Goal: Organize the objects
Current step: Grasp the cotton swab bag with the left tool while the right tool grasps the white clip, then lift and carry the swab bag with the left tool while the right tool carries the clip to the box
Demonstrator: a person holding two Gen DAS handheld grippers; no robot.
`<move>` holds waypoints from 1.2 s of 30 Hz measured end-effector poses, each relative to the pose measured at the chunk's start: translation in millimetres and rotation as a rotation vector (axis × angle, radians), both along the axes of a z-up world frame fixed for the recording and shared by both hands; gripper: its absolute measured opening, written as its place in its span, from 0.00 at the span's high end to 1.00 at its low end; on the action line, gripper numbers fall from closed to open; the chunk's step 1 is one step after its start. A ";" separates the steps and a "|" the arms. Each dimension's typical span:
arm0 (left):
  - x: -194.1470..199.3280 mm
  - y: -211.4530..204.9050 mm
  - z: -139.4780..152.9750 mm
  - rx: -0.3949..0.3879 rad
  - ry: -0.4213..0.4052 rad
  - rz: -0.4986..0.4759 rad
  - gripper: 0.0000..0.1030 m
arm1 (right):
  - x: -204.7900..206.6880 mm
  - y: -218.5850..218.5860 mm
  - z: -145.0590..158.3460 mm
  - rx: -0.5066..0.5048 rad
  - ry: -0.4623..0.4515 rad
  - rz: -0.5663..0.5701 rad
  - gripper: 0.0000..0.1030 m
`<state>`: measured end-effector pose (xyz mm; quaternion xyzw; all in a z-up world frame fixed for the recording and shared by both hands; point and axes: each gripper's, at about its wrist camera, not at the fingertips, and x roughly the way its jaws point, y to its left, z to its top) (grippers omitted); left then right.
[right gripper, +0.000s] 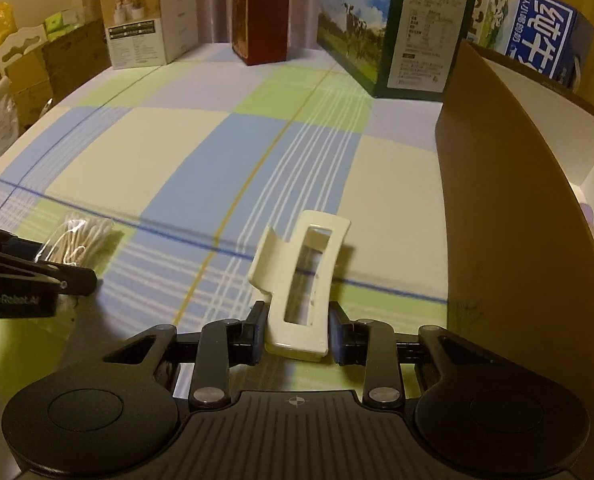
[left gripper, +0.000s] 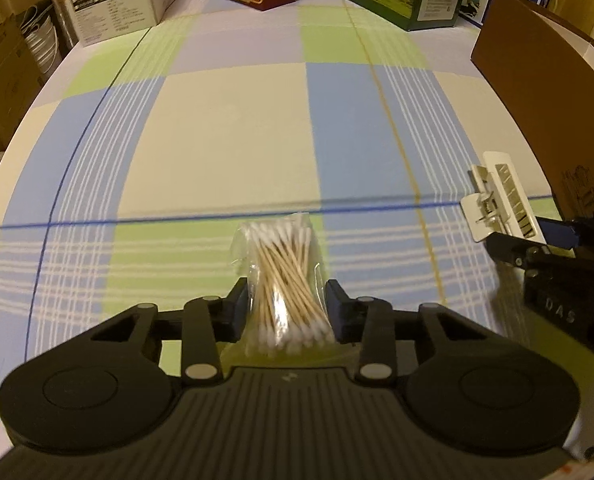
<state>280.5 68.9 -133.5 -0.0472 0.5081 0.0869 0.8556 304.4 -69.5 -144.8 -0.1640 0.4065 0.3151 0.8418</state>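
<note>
Cotton swabs [left gripper: 285,280] pinched between left gripper [left gripper: 287,308] fingers [left gripper: 239,304].

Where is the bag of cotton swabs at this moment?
The bag of cotton swabs lies on the checked tablecloth between the left gripper fingers, left of the white hair clip in the right gripper.

Plaid tablecloth [left gripper: 233,128], boxes [right gripper: 149,20] behind, dim rm.

Ahead toward twelve o'clock the checked worktop [left gripper: 233,120] lies open. A brown cardboard wall [right gripper: 509,216] blocks three o'clock; boxes [right gripper: 385,28] line the far edge from eleven to one.
</note>
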 end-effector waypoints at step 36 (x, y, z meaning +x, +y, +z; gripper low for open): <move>-90.6 -63.1 9.0 -0.052 0.071 -0.135 0.64 | -90.0 -95.4 20.7 0.051 0.116 -0.010 0.45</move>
